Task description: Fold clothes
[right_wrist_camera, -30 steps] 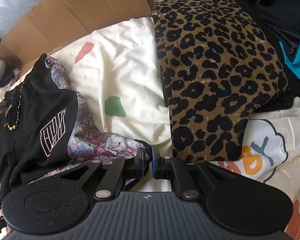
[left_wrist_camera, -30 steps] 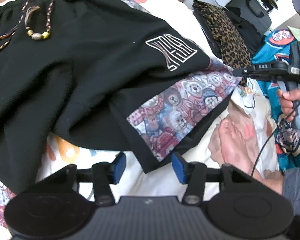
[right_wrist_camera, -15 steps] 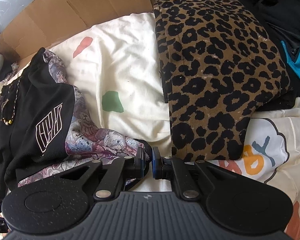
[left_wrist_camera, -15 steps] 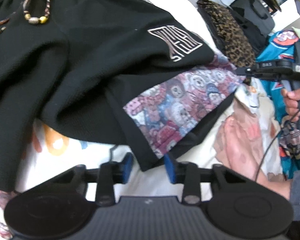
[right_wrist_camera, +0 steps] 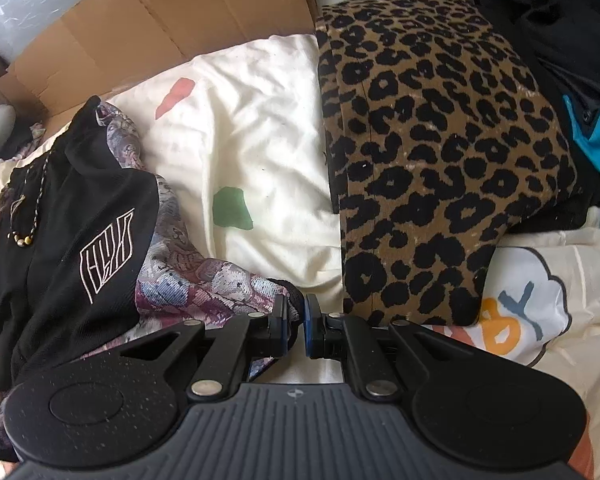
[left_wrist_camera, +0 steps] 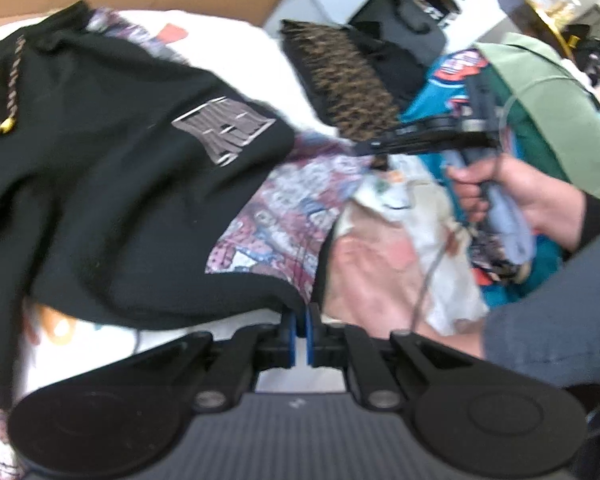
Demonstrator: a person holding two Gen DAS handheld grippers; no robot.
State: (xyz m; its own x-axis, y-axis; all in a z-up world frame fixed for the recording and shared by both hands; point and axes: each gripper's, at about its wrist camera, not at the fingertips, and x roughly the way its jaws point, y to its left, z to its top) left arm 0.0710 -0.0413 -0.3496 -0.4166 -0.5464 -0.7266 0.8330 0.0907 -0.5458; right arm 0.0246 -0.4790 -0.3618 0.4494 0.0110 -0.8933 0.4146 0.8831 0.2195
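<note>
Right now the left gripper sits nearest in its own view, jaws just closed down tight on the black hem corner of the shorts w/ almost no gap showing betw. the blue pads. The right gripper is likewise pinched together on the other hem corner, black edge bunched betw. its pads, so both corners of that leg are held. Left view is smeared, so detail there is rough.

Just beyond the pads the shorts lie spread on the printed bed sheet: black fabric w/ patterned side panel, outline logo face up, beaded drawstring at the waist end farthest from the grippers. They look unfolded, maybe rumpled, no crease made yet.

Further off, a leopard-print garment lies folded flat beside a dark garment, prob. already-done pieces; a teal item sits off to the side, fold state unclear. Cardboard stands at the back.

Judgement: early on this garment, grasp secured, folds all left to do, and more clothes may wait
</note>
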